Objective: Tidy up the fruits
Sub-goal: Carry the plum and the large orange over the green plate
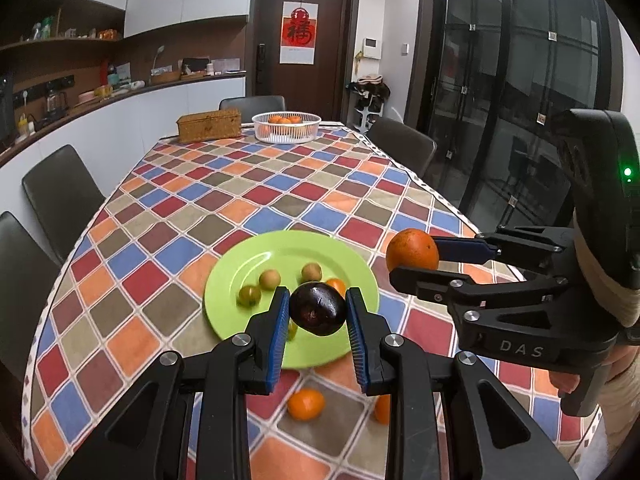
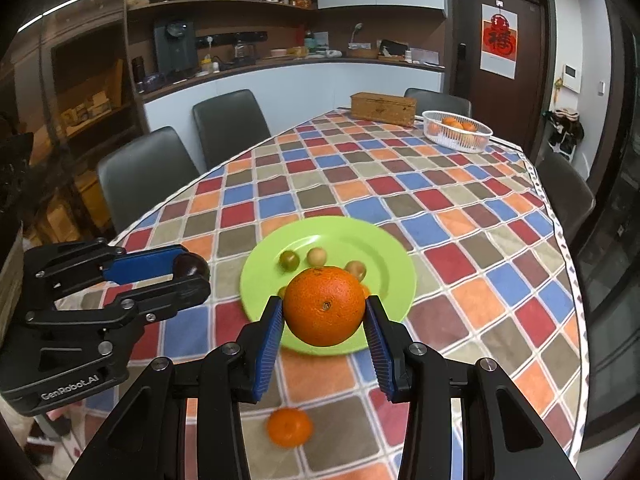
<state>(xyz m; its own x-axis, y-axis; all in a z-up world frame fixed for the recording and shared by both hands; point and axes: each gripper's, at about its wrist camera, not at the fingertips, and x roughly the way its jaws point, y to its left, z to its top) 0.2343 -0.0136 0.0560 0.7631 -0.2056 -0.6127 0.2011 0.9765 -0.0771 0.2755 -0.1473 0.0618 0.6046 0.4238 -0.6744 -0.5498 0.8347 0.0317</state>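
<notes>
A dark plum (image 1: 318, 310) is being gripped between the blue pads of the left gripper (image 1: 317, 316), its long axis lying across the jaws and its stem dimple facing the camera. An orange (image 2: 325, 306) is being clamped by the right gripper (image 2: 325, 320), navel toward the lens. Both fruits are being held above the green plate (image 2: 376, 248), on which small fruits are resting.

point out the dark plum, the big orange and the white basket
dark plum (image 1: 318, 310), left wrist view, middle of its skin
big orange (image 2: 325, 312), right wrist view, centre near the navel
white basket (image 2: 456, 140), right wrist view, front wall
</notes>
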